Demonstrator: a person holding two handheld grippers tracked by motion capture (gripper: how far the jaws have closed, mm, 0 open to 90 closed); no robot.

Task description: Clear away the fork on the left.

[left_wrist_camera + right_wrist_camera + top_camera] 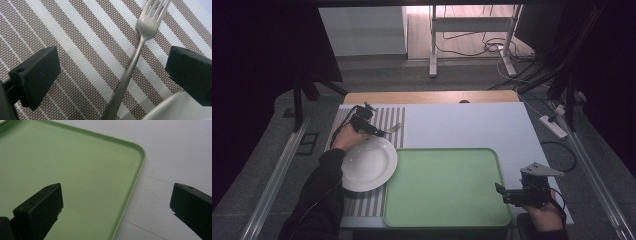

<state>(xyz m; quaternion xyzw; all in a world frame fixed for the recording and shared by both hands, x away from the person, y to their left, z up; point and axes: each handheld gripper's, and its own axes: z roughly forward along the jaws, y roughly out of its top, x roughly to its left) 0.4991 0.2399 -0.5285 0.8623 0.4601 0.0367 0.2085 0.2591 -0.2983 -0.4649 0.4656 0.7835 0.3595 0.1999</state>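
Left gripper (379, 131) spread wide over striped placemat (75, 50), fork (140, 47) lying loose between the jaws, just beside white plate (367, 165), nothing on it. Green tray (442, 187) bare inside. Right gripper (501, 192) spread wide at tray's right edge, holding nothing.

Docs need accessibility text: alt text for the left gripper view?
A silver fork lies on a brown-and-white striped placemat between the open left gripper, untouched by either jaw. A white plate's rim shows at bottom right.
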